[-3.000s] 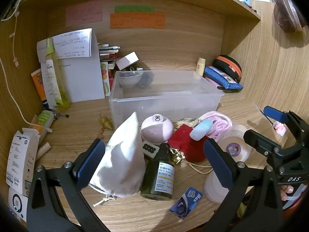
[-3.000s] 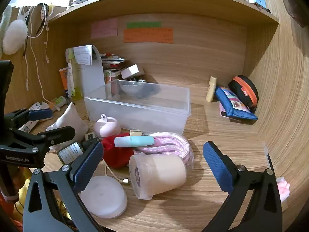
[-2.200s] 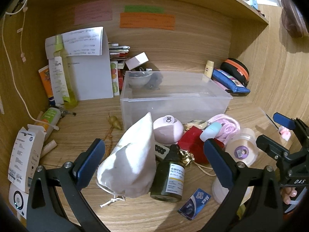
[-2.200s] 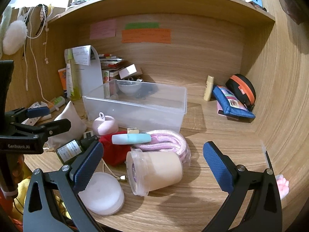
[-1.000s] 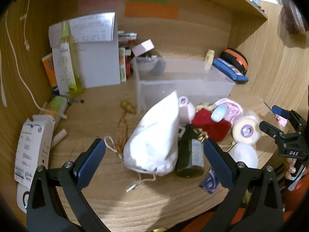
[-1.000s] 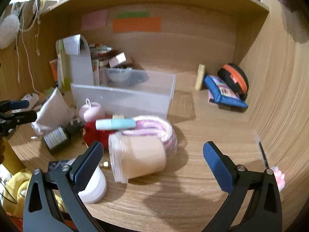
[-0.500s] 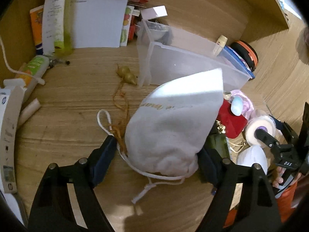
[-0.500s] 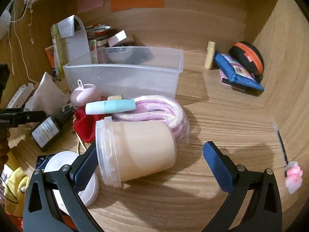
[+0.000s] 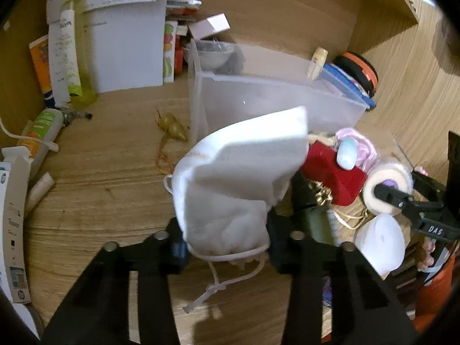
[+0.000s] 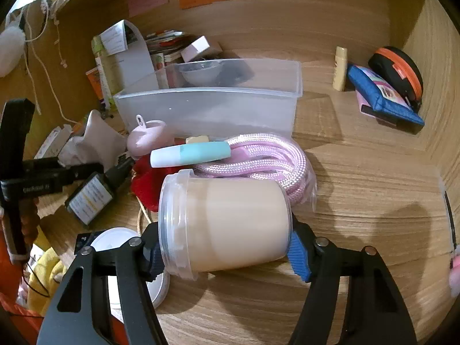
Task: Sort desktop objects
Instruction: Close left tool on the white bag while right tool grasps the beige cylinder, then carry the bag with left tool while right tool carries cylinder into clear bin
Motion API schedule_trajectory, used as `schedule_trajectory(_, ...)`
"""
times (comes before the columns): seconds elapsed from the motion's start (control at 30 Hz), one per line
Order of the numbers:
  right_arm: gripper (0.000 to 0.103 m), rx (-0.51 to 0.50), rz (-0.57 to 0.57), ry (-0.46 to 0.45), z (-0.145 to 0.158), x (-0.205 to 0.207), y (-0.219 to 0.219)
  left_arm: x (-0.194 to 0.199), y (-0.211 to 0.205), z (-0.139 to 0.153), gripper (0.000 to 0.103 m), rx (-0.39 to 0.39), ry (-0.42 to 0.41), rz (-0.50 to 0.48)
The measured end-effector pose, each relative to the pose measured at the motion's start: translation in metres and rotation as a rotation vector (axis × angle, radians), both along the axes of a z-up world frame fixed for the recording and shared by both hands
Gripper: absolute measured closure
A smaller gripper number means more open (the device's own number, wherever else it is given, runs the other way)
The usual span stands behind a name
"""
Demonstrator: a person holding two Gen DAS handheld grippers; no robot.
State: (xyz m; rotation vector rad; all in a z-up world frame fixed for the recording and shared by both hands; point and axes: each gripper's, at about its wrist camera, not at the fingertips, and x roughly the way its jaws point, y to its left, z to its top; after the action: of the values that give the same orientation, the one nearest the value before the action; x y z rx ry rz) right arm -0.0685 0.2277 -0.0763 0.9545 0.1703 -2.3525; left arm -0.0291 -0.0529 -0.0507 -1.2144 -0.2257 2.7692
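"DAS" is read on the right tongs' body as seen from the left wrist view; "GenRobot" is partly legible on the left tongs' body in the right wrist view. A white label with small unreadable print is carried by the dark bottle (image 10: 91, 197); writing on the paper sheets (image 9: 126, 28) at the back is too small to be read. The left tongs (image 9: 225, 247) are closed on the gathered neck of the white pouch (image 9: 241, 178), whose drawstring hangs below the fingers; whether the pouch is off the surface cannot be told. The right tongs (image 10: 225, 251) are closed on the beige jar (image 10: 227, 224), which lies on its side, lid end toward the left finger. Just behind the jar a pink rope (image 10: 258, 158) is coiled, with a blue-and-white tube (image 10: 191, 153) resting across it and a red pouch (image 10: 146, 178). A clear bin (image 10: 207, 106) stands behind these, a bowl (image 10: 201, 72) inside its far corner. Open surface (image 10: 359, 172) is seen right of the jar, up to a blue pouch (image 10: 382, 97) and a black-orange case (image 10: 399, 72) by the side wall. Bare surface is also seen left of the white pouch in the left wrist view, bordered by a green tube (image 9: 43, 126) and a white carton (image 9: 13, 218). A white lid (image 10: 120, 258) lies by the right tongs' left finger.
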Motion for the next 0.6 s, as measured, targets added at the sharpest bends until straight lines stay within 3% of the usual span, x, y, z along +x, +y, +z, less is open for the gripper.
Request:
schedule_trajectory(0.33, 0.04, -0.047, -0.023, 0.022, 0.017, -0.002, 0.011, 0.012, -0.01, 0.025, 0.077, 0.007, 0.09, 0.038)
schedule_trajectory(0.6, 0.04, -0.08, -0.031, 0.058, 0.036, -0.005, 0.018, 0.014, -0.017, 0.042, 0.079, 0.03, 0.145, 0.054)
